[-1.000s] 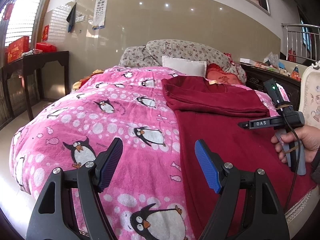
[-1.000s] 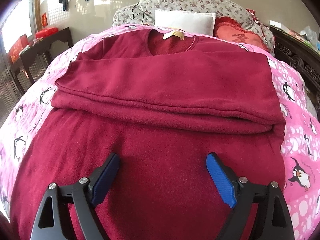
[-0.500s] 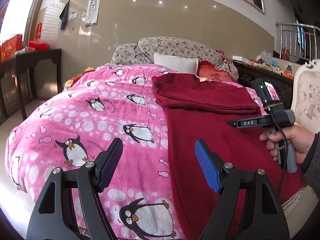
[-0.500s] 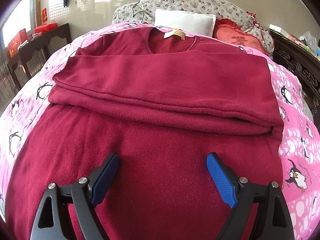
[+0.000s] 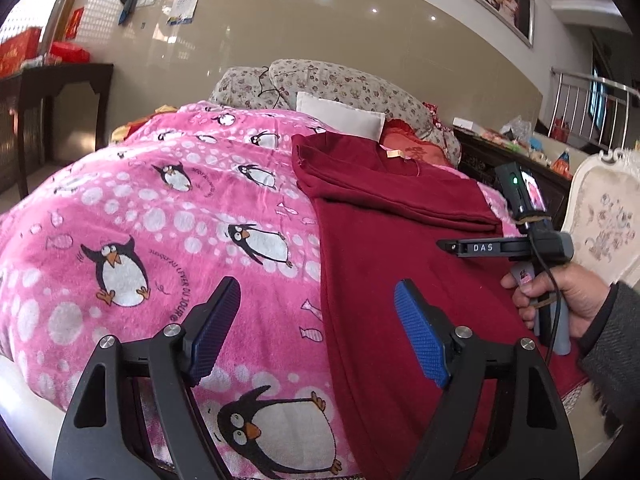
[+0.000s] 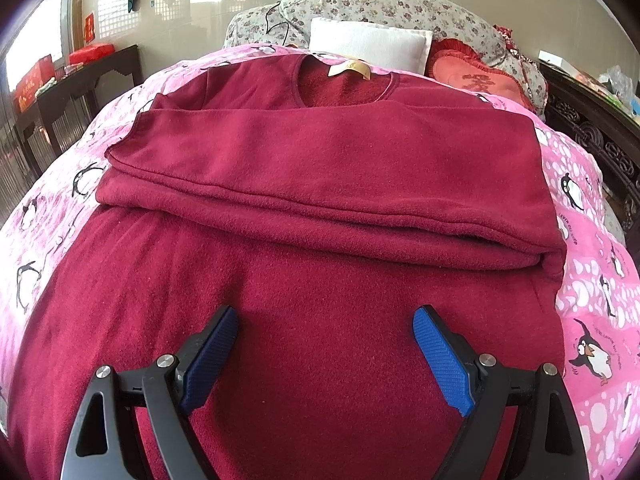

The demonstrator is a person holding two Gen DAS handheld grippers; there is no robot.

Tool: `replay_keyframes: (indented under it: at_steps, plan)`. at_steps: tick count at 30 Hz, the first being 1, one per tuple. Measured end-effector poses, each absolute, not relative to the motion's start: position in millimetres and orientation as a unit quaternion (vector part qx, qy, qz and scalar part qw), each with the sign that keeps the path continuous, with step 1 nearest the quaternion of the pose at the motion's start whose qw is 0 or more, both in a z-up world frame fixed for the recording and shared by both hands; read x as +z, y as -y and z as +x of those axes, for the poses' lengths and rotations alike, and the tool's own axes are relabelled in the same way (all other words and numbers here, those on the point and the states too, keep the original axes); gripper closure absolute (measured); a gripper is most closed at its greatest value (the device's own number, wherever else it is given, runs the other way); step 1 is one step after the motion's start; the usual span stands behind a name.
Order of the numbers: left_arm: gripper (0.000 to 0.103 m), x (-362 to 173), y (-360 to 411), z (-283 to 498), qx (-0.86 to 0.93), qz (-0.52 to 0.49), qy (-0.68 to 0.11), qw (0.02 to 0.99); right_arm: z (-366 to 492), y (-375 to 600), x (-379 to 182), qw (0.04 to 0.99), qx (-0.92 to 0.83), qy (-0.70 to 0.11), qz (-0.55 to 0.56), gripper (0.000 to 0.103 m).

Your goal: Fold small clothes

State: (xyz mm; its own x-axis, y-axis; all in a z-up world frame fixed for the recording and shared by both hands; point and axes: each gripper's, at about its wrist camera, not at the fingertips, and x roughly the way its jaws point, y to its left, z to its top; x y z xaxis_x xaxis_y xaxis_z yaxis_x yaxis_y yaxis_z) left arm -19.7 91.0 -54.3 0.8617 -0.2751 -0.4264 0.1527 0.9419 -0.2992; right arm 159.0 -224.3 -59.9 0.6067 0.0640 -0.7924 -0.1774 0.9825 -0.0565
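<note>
Home bedroom: blanketed bed (image 5: 168, 216), pillows (image 6: 368, 46)

Dark red top (image 6: 320, 168) on a pink blanket (image 5: 160, 208) – white dots, black-and-white penguins; floral grey pillows (image 6: 380, 4), white cushion (image 6: 368, 46) – blue pads (image 6: 440, 364).

The scene is brightly lit by daylight entering from the window (image 5: 24, 20) at the upper left, where the panes are washed out. Small ceiling spotlights are mirrored as bright dots on the glossy wall (image 5: 320, 32). Soft shadows are cast beneath the tongs onto the red sweater (image 6: 320, 280). Strong fisheye bending and dark vignetting are seen at the edges; the centre is rendered sharp.
</note>
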Motion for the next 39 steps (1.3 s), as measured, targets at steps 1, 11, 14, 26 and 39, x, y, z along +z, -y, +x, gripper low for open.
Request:
replay_keyframes:
  at_steps: [1, 11, 14, 26, 39]
  plan:
    - [0.023, -54.8, -92.6, -19.4, -0.113, -0.135, -0.238, 0.955, 159.0, 224.5, -60.0, 0.894, 0.068, -0.438, -0.064, 0.015]
    - [0.023, -56.7, -92.1, -18.2, -0.113, -0.131, -0.249, 0.953, 159.1, 224.6, -60.2, 0.894, 0.068, -0.438, -0.064, 0.015]
    - [0.023, -57.7, -90.9, -16.8, -0.114, -0.127, -0.254, 0.952, 159.1, 224.4, -60.1, 0.894, 0.067, -0.438, -0.065, 0.015]
    - [0.023, -59.6, -91.5, -13.9, -0.117, -0.128, -0.261, 0.950, 159.0, 224.5, -60.4, 0.894, 0.067, -0.437, -0.065, 0.015]
    - [0.023, -60.2, -92.0, -12.6, -0.116, -0.129, -0.262, 0.949, 158.8, 224.9, -60.2, 0.894, 0.067, -0.437, -0.066, 0.015]
